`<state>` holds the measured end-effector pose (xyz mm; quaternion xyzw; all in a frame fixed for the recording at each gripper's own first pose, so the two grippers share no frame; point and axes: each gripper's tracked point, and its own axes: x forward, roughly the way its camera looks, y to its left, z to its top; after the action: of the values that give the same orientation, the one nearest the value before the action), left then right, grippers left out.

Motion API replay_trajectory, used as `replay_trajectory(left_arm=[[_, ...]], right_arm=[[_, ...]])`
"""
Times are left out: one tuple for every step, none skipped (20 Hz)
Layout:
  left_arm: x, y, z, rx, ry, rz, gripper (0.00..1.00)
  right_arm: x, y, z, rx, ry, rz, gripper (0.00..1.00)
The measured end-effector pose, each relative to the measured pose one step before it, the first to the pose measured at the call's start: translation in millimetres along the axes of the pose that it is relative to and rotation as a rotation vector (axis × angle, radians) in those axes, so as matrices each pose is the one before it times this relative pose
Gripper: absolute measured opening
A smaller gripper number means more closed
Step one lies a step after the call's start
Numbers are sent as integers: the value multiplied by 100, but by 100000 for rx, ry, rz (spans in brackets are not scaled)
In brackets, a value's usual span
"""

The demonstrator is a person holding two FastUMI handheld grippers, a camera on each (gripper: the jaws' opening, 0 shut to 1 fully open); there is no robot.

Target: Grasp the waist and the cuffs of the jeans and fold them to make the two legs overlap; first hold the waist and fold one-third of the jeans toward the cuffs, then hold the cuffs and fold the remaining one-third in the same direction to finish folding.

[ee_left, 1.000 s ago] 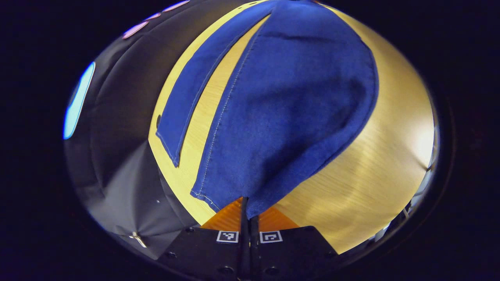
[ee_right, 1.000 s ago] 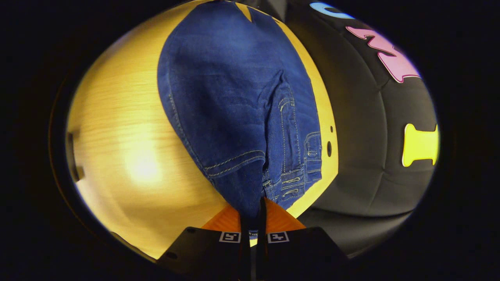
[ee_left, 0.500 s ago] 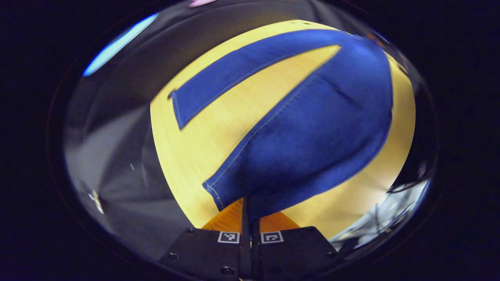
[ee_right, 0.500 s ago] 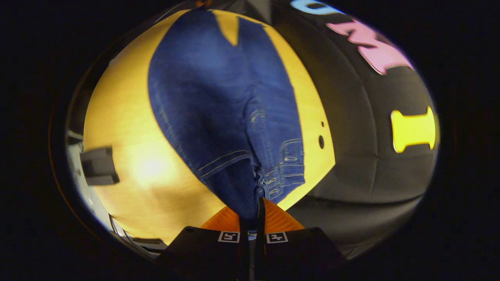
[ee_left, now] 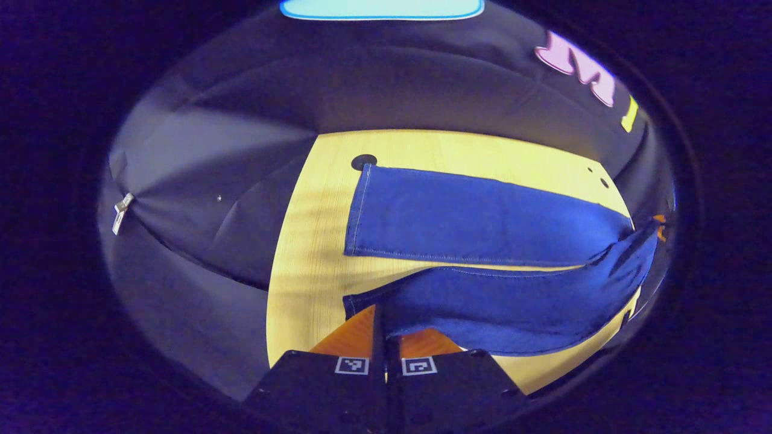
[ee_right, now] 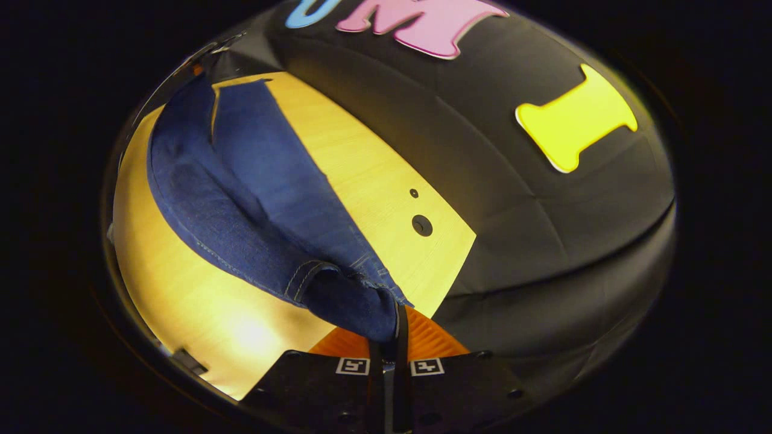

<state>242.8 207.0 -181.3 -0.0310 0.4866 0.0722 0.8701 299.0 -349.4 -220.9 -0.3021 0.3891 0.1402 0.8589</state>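
Blue jeans point(ee_left: 482, 217) stretch across the wooden table point(ee_left: 313, 241). In the left gripper view the far leg lies flat, with its cuff beside a round hole. The near leg point(ee_left: 512, 301) hangs lifted off the wood, and my left gripper point(ee_left: 381, 322) is shut on its cuff. In the right gripper view my right gripper point(ee_right: 395, 331) is shut on the waist point(ee_right: 356, 301) by a pocket seam. From there the jeans point(ee_right: 241, 193) run away in a raised fold. A small part of the right gripper point(ee_left: 659, 220) shows at the far end of the lifted leg.
Black booth cloth point(ee_right: 543, 253) drops close behind the table's far edge. Round holes point(ee_right: 421, 225) sit in the wood near that edge, and another hole point(ee_left: 363, 161) lies beside the flat cuff. A metal clip point(ee_left: 120, 211) hangs on the cloth.
Both grippers have risen and swung toward the booth wall, keeping their grips. The near leg and waist side have come up off the table and now hang just beside the flat leg.
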Motion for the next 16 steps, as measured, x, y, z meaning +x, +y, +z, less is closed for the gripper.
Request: replay_trajectory(left_arm=[[-489,199,1453,-416,-810,44,6],[-552,9,1066,229,735,1068,6],[-139,-1,457,-6,2548,1470,5],[218,-180,30,-781,1342,1213,5],[197,173,-46,-901,1270,1069,5],[252,225,-461,-1304,788,849,5],[-118,109,554,-785,272,996,6],[-398,131,917,21,-306,742,6],[-533,-61,608,1212,307,1447,6],[-399,-292,220,2226,-64,1297,7],[-683,-219,562,3528,6,1702,12],[-445,-241,419,3021,70,364,16],[-749,-415,572,1245,-1845,-49,24],[-1211,-1053,767,-91,-2970,-2084,42],[-1546,-497,895,-592,-3521,100,60],[-1659,-545,1513,-413,-5054,-265,78]], right_arm=[[1154,-456,287,5479,2503,651,10],[1263,-653,304,5176,2178,727,10],[1220,-638,167,4505,2007,-176,10],[1053,-473,374,5737,2821,-101,10],[911,-390,567,5317,1960,110,10],[1007,-251,610,4269,1194,-90,10],[1585,-254,623,4622,1732,273,10],[1503,66,412,4826,1310,84,10],[1374,147,226,4539,1386,309,10],[769,354,142,2853,922,19,10],[371,211,183,1012,749,-840,10],[64,-153,-89,-936,315,-1289,14],[293,64,-135,-63,-712,-553,31],[-203,-418,-289,-379,-694,-1438,48],[-562,-279,89,2072,-2976,-1061,65],[-926,8,271,4117,-2528,-206,81]])
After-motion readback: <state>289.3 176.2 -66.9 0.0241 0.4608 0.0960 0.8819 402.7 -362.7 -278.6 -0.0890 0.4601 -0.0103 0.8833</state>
